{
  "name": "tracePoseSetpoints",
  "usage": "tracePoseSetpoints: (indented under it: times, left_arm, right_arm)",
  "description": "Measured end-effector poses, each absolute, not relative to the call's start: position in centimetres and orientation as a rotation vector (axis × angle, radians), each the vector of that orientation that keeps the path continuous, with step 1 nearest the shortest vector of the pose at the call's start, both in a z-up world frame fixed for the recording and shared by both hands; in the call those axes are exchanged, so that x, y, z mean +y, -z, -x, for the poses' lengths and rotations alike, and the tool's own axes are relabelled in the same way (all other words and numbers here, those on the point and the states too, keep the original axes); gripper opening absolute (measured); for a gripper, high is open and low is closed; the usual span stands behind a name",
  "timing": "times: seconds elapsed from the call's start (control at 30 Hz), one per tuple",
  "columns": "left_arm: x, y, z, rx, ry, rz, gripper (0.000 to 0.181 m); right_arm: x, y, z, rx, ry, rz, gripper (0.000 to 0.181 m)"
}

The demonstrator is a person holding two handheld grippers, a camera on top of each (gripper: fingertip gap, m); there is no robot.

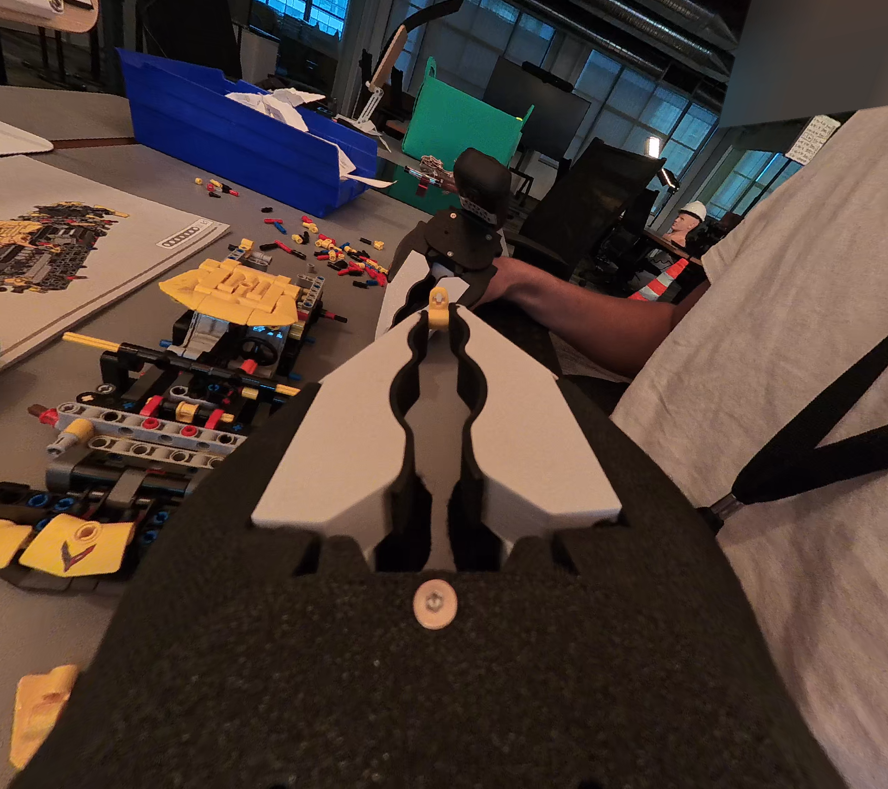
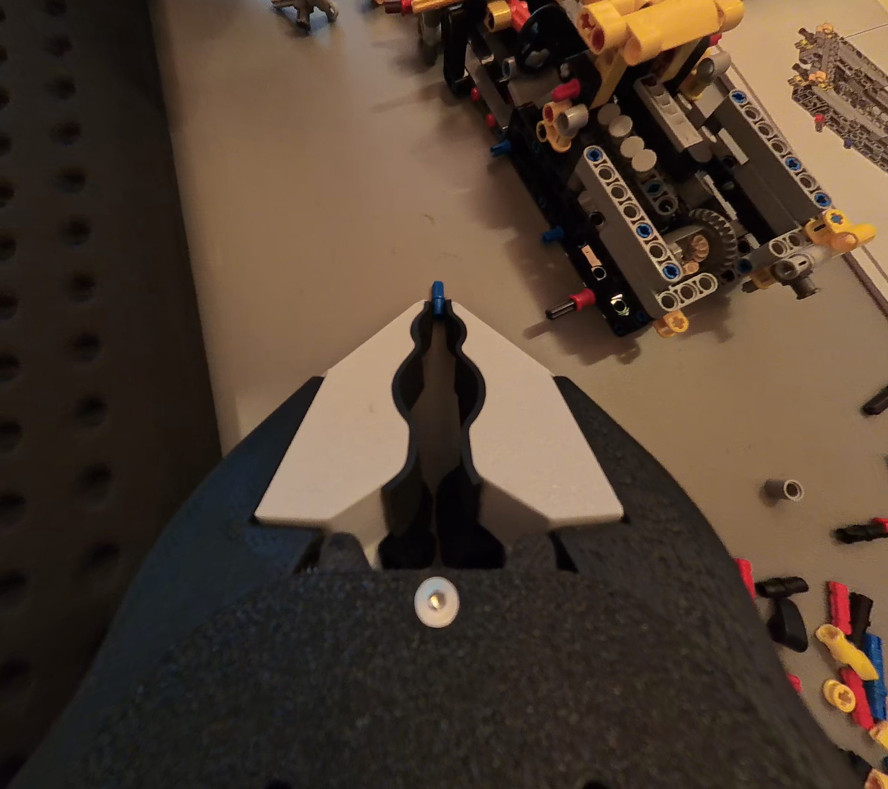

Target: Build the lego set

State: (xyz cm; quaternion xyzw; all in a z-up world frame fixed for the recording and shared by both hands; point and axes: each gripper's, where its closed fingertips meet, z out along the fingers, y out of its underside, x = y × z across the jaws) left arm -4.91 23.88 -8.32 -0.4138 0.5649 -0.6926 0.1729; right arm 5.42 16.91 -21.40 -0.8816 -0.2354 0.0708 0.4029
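Left wrist view: left gripper (image 1: 438, 313) is closed down to a narrow gap at frame centre, its white fingertips pinching a small yellow connector piece (image 1: 438, 307) that stands up between them. Just beyond it in the same view the right gripper (image 1: 435, 280) points back toward the camera, raised off the table, with a forearm (image 1: 576, 314) behind it at centre right; its own hold is hidden from this side. Right wrist view: right gripper (image 2: 437, 302) fingertips are likewise drawn nearly together, clamping a small blue pin (image 2: 437, 297) whose end sticks out past the tips, above bare grey table (image 2: 312, 213). The partly built lego vehicle (image 1: 192, 381) lies on the table at left of the left view, and at upper right of the right view (image 2: 624, 117): black and grey beam chassis, yellow curved panel section on top, a dark gear near its lower right end in the right view. Loose red, blue, black and yellow pins (image 1: 336, 247) are scattered on the table beyond the model, upper centre of the left view. Open instruction booklet (image 1: 96, 247) at left, touching or just beside the model. Blue bin (image 1: 240, 136) with crumpled white paper at upper left. A small grey connector assembly (image 2: 305, 2) lies alone, upper left of the right view.
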Motion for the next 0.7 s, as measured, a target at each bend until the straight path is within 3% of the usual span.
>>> tracePoseSetpoints:
  times: [0.47, 0.7]
  left_arm:
    - [24.1, 7.7, 5.0, 1.57, 2.019, 1.155, 0.007]
    - [24.7, 5.6, 5.9, 1.462, 2.169, 1.052, 0.008]
  right_arm:
    - [17.1, 21.1, -4.8, -0.591, -0.242, 2.222, 0.004]
    - [20.6, 14.6, -0.7, -0.607, -0.376, 2.009, 0.004]
